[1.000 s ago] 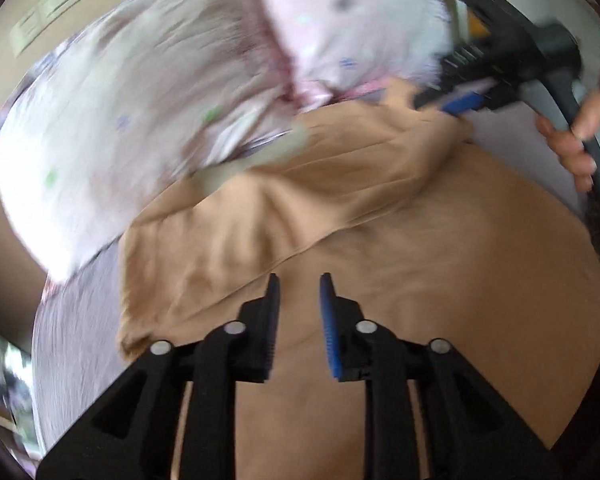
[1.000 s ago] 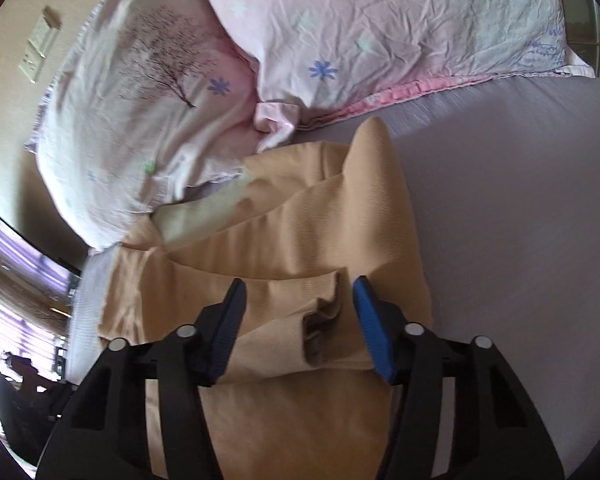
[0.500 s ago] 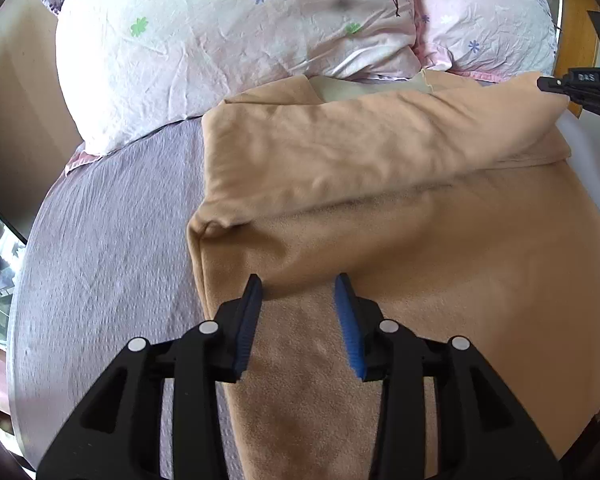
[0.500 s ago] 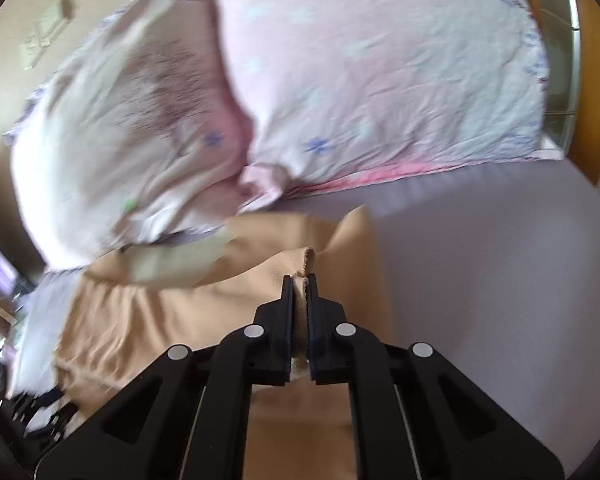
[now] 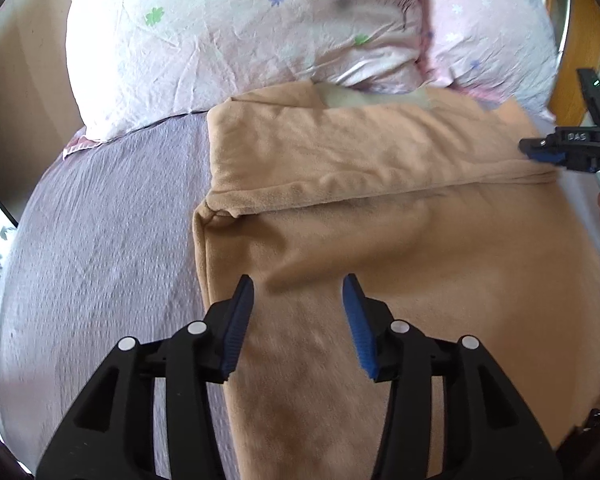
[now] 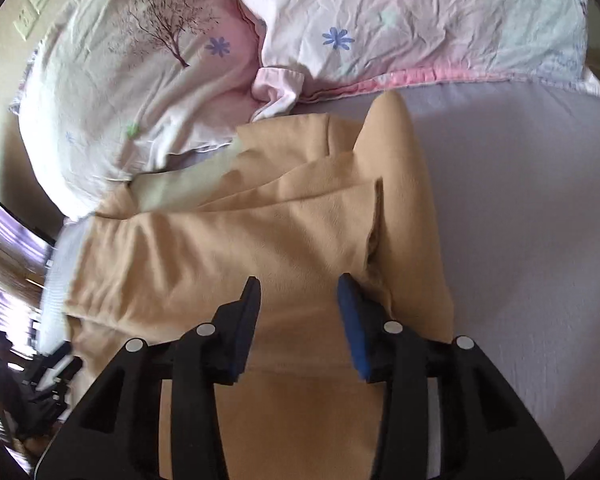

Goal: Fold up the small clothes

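Note:
A tan garment point(image 5: 380, 240) lies on the lilac bedsheet point(image 5: 100, 260), its far part folded over toward me in a flat band. My left gripper point(image 5: 298, 316) is open and empty, just above the garment near its left edge. In the right wrist view the same garment point(image 6: 240, 248) lies folded with its layered edge to the right. My right gripper point(image 6: 298, 320) is open and empty, over that folded edge. It also shows at the right rim of the left wrist view point(image 5: 556, 152), at the fold's right end.
Two pink flowered pillows point(image 5: 240, 40) point(image 6: 420, 20) lie against the far side of the bed, touching the garment's top. A wooden bed frame point(image 5: 580, 40) stands at the right. Bare bedsheet point(image 6: 540, 220) lies right of the garment.
My right gripper was shut on the garment's folded edge half a second ago and has let it go; the edge now lies flat. My left gripper has opened wider.

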Available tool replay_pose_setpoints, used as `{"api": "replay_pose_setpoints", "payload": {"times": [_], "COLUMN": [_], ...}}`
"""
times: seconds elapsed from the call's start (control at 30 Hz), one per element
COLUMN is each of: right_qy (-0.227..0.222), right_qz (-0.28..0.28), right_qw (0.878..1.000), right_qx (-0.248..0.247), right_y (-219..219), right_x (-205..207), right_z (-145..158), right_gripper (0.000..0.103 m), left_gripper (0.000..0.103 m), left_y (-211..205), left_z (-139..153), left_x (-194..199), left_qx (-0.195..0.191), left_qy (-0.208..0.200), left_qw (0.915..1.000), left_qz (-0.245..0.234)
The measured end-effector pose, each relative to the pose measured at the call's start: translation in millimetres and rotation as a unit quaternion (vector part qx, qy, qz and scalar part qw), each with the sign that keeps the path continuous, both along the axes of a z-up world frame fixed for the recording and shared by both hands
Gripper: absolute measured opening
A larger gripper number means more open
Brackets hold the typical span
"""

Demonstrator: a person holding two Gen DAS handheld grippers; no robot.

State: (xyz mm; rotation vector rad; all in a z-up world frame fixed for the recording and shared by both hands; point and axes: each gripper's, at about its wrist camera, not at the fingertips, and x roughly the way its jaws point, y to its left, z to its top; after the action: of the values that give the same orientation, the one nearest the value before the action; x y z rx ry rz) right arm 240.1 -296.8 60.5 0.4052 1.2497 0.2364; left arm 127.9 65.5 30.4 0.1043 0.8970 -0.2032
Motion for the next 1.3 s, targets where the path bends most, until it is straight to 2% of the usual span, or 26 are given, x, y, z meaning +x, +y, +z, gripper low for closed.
{"api": "replay_pose_setpoints", "payload": {"times": [0.07, 0.1, 0.13, 0.2, 0.23, 0.27, 0.33, 0.4, 0.47, 0.53, 0.6, 0.7, 0.73, 0.77, 0.8, 0.83, 0.87, 0.93, 0.97, 1.03, 1.1, 1.2, 1.27, 1.3], "right_qy": [-0.036, -0.052, -0.07, -0.089, -0.089, -0.087, -0.076, -0.043, -0.008, 0.019, 0.034, 0.03, 0.026, 0.027, 0.029, 0.032, 0.032, 0.02, 0.009, -0.022, -0.067, -0.151, -0.199, -0.207], "right_qz": [0.025, 0.041, 0.065, 0.11, 0.14, 0.153, 0.178, 0.173, 0.151, 0.129, 0.118, 0.116, 0.117, 0.119, 0.123, 0.13, 0.138, 0.147, 0.149, 0.152, 0.161, 0.168, 0.142, 0.128], "right_qw": [0.998, 0.996, 0.993, 0.986, 0.98, 0.977, 0.972, 0.973, 0.977, 0.98, 0.98, 0.973, 0.97, 0.966, 0.963, 0.959, 0.956, 0.952, 0.949, 0.945, 0.938, 0.929, 0.932, 0.935], "right_qx": [0.044, 0.052, 0.066, 0.089, 0.108, 0.117, 0.136, 0.144, 0.152, 0.151, 0.156, 0.196, 0.214, 0.226, 0.237, 0.251, 0.258, 0.267, 0.276, 0.29, 0.301, 0.293, 0.268, 0.259], "right_y": [-6, -8, -11, -18, -25, -29, -45, -61, -75, -82, -82, -75, -71, -68, -65, -61, -59, -56, -56, -57, -55, -52, -49, -50], "right_x": [-25, -40, -62, -104, -138, -155, -209, -253, -277, -292, -290, -276, -273, -266, -262, -263, -263, -267, -267, -262, -248, -210, -162, -145], "right_z": [26, 38, 52, 68, 74, 78, 80, 71, 56, 38, 19, -2, -9, -15, -21, -25, -28, -22, -15, 9, 39, 88, 113, 117], "right_gripper": [0.049, 0.063, 0.079, 0.087, 0.087, 0.087, 0.087, 0.087, 0.087, 0.087, 0.087, 0.08, 0.072, 0.063, 0.036, 0.011, 0.009, 0.007, 0.007, 0.007, 0.007, 0.007, 0.006, 0.006], "left_gripper": [0.049, 0.057, 0.065, 0.07, 0.073, 0.075, 0.08, 0.08, 0.081, 0.081, 0.081, 0.08, 0.079, 0.074, 0.068, 0.052, 0.031, 0.013, 0.004, 0.004, 0.004, 0.004, 0.005, 0.006], "left_y": [13, 20, 31, 52, 59, 72, 92, 106, 119, 125, 125, 117, 116, 112, 109, 107, 105, 104, 104, 107, 111, 109, 106, 105], "left_z": [16, 22, 28, 31, 31, 29, 21, 8, -13, -37, -55, -75, -79, -83, -87, -90, -93, -96, -94, -80, -50, 6, 41, 53], "left_x": [-27, -41, -59, -92, -104, -125, -156, -180, -200, -203, -199, -181, -177, -171, -167, -164, -162, -162, -165, -173, -179, -167, -134, -112], "left_qx": [-0.043, -0.067, -0.107, -0.178, -0.201, -0.231, -0.26, -0.279, -0.302, -0.314, -0.322, -0.356, -0.363, -0.373, -0.383, -0.394, -0.408, -0.437, -0.436, -0.456, -0.45, -0.431, -0.416, -0.413], "left_qy": [-0.022, -0.026, -0.028, -0.023, -0.022, -0.022, -0.019, -0.006, 0.016, 0.045, 0.058, 0.064, 0.066, 0.067, 0.069, 0.072, 0.076, 0.09, 0.09, 0.081, 0.047, -0.017, -0.054, -0.064], "left_qw": [0.9985, 0.9967, 0.992, 0.9793, 0.9739, 0.9659, 0.9572, 0.9518, 0.9438, 0.9416, 0.9402, 0.9294, 0.9268, 0.9233, 0.9193, 0.9145, 0.9075, 0.8922, 0.8922, 0.881, 0.8842, 0.8903, 0.8956, 0.8985], "left_qz": [-0.024, -0.039, -0.06, -0.094, -0.103, -0.115, -0.126, -0.126, -0.133, -0.113, -0.096, -0.074, -0.068, -0.062, -0.059, -0.06, -0.063, -0.071, -0.074, -0.096, -0.116, -0.147, -0.147, -0.133]}}
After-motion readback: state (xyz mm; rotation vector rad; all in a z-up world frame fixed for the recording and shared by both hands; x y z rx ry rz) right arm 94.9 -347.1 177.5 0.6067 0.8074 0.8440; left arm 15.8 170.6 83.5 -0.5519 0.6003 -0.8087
